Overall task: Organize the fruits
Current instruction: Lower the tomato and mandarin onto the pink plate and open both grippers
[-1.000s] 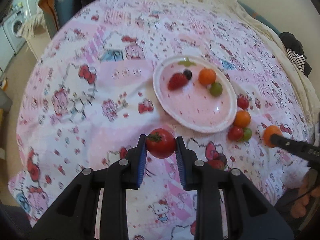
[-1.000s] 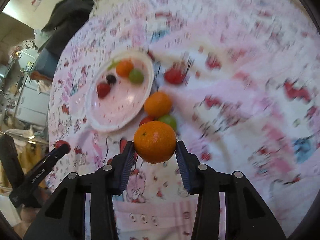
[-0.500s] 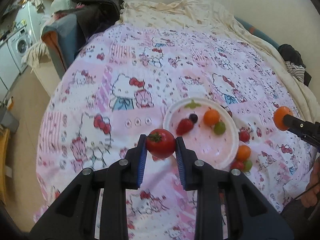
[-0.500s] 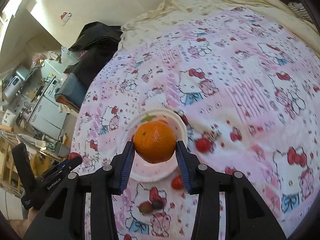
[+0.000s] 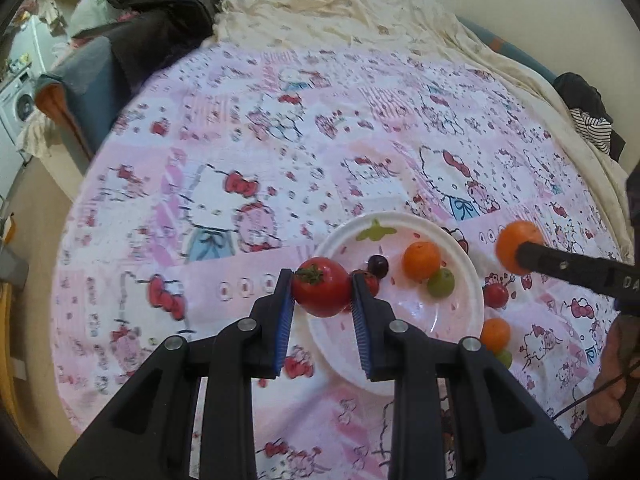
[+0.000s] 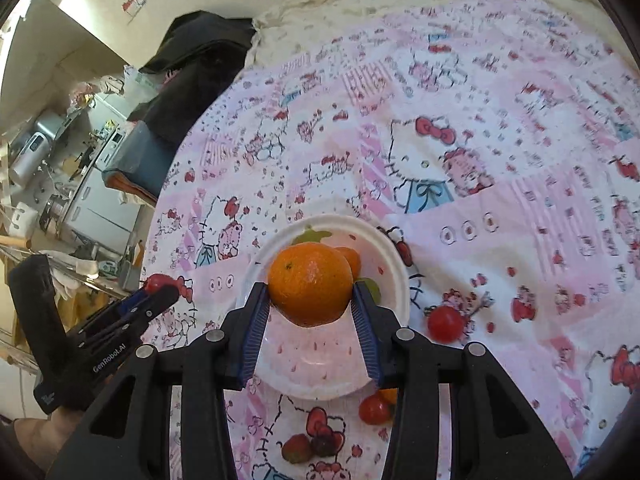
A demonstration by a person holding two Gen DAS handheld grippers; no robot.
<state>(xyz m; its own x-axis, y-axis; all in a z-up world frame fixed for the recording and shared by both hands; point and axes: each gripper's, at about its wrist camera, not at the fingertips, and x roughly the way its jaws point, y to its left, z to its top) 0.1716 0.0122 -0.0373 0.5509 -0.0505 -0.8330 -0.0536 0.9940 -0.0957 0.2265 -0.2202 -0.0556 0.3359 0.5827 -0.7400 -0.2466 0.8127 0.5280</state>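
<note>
Two tongs: both gripping fruit above the bed.
Left tongs [image 5: 322, 294]: closed on a red tomato [image 5: 322, 291], lower centre of the left view, over the left rim of the white plate [image 5: 404, 320].
Right tongs [image 6: 311, 298]: clamped on a large orange [image 6: 310, 283], centre of the right view, hiding much of the plate's middle.
Plate contents: small orange [image 5: 421, 260], green fruit [image 5: 441, 282], dark grape [image 5: 377, 266]; a red fruit behind the left tongs' finger is mostly hidden.
Loose fruit: red one [image 5: 496, 294] just right of the plate; another orange [image 5: 495, 334] and a green one are partly cut off.
Bedspread [image 5: 280, 160]: pink cartoon print, blurred toward the edges.
</note>
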